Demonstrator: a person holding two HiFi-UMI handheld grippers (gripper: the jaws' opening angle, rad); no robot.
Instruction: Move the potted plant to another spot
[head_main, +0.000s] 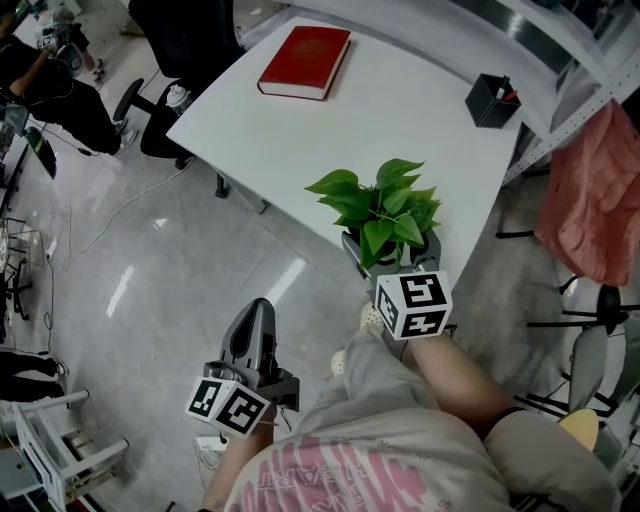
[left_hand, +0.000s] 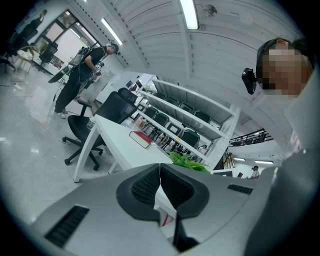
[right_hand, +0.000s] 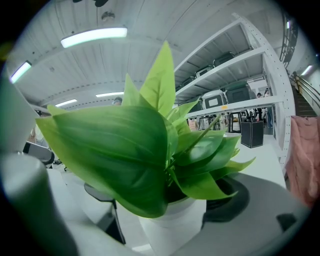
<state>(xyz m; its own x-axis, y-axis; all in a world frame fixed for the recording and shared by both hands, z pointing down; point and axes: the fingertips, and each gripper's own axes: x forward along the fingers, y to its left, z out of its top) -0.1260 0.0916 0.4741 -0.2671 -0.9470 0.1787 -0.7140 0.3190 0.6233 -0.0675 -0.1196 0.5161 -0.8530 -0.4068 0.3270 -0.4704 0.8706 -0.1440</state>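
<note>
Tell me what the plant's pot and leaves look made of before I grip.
The pot looks smooth, matte white, ceramic or plastic; I cannot tell which. The leaves are evenly green with a waxy sheen and no blemishes, so perhaps artificial, perhaps live.

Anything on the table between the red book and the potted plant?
No. In the head view the white table is bare between the red book and the potted plant; the black pen holder stands off to the right.
</note>
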